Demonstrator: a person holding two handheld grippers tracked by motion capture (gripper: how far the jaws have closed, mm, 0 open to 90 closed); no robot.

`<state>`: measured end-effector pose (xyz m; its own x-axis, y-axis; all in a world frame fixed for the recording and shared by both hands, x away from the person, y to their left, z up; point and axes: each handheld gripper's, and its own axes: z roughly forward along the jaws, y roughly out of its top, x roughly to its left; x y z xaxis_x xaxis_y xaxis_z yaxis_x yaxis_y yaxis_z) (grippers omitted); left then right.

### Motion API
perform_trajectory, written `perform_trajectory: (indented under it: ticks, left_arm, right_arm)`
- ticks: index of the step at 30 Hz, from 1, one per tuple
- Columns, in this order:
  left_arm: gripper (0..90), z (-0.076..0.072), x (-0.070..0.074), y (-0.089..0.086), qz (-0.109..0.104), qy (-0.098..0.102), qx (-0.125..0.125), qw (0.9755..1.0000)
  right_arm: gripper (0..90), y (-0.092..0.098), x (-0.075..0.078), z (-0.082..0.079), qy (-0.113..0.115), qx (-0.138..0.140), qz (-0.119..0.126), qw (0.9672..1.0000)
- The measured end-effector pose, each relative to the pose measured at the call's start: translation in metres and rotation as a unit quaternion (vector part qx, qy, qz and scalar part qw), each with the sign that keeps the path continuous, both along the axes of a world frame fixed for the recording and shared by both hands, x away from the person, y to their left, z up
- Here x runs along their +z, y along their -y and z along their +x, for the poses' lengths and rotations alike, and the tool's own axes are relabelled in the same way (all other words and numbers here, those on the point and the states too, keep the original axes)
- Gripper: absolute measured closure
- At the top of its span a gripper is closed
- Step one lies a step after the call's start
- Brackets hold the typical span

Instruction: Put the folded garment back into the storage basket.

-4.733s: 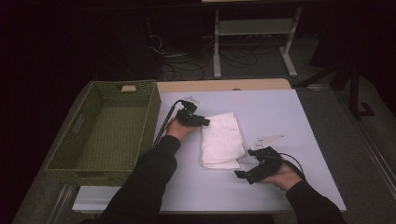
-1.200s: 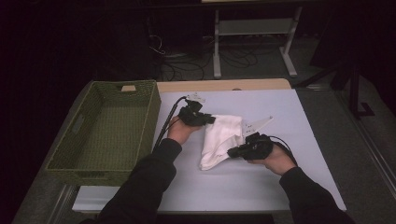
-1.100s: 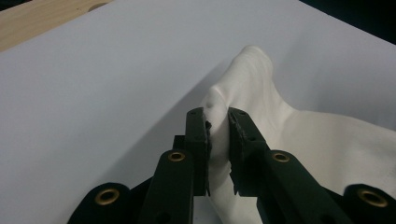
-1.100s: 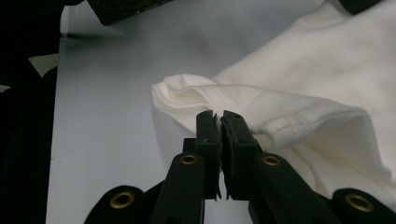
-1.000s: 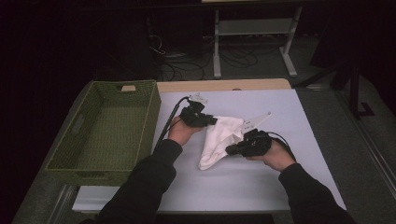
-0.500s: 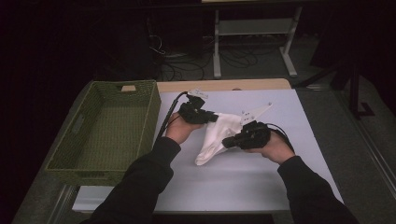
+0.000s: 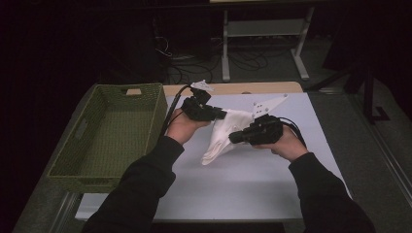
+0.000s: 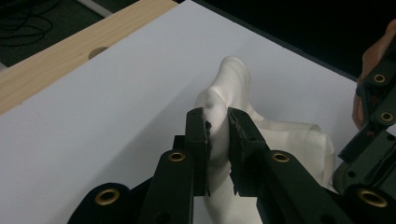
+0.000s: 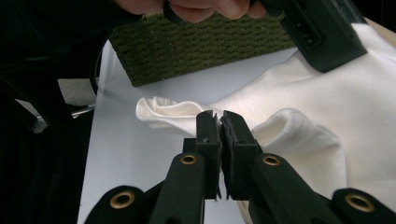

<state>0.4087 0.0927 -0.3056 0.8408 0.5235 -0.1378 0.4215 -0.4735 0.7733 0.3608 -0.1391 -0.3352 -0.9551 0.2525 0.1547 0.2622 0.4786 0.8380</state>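
Note:
A white cloth [image 7: 224, 137] hangs bunched above the white table [image 7: 252, 179], its lower tip still near the surface. My left gripper [image 7: 224, 115] is shut on the cloth's upper left edge; in the left gripper view a fold of the cloth [image 8: 229, 88] is pinched between the left gripper [image 8: 217, 122]. My right gripper [image 7: 233, 138] is shut on the cloth's right edge; the right gripper view has the right gripper [image 9: 219, 120] clamped on a rolled hem of the cloth [image 9: 299, 126]. Both hands hold the cloth between them.
A green woven basket [image 7: 87, 160] stands at the table's left, seen also behind the cloth as the basket [image 9: 196, 46]. A wooden strip [image 7: 233, 89] runs along the far edge. Table legs and cables lie on the dark floor beyond.
Both grippers have risen with the cloth, lifting it from a flat folded pile into a hanging bunch. The right gripper moved in from the front right to the cloth's edge and closed on it.

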Motion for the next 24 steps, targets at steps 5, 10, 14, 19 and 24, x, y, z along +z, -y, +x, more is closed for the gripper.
perform_trajectory:
  ticks: [5,10,14,19,24]
  left_arm:
    - [79.0,-0.004,0.013,-0.004,0.0,0.003,0.001,1.0]
    - [79.0,-0.009,0.028,-0.012,0.004,0.014,-0.003,0.9999]
    - [79.0,-0.011,0.039,-0.019,0.006,0.019,-0.004,0.9998]
    - [79.0,-0.014,0.049,-0.032,0.002,0.023,0.0,0.9997]
    - [79.0,-0.016,0.055,-0.05,-0.011,0.029,-0.003,0.9995]
  right_arm:
    - [84.7,-0.006,0.01,0.003,0.001,0.006,0.009,0.9999]
    - [84.7,-0.013,0.02,0.005,0.007,0.015,0.014,0.9998]
    - [84.8,-0.02,0.027,0.007,0.005,0.021,0.019,0.9996]
    - [84.8,-0.03,0.035,0.01,0.007,0.032,0.023,0.9992]
    - [84.8,-0.045,0.044,0.014,0.012,0.043,0.017,0.9989]
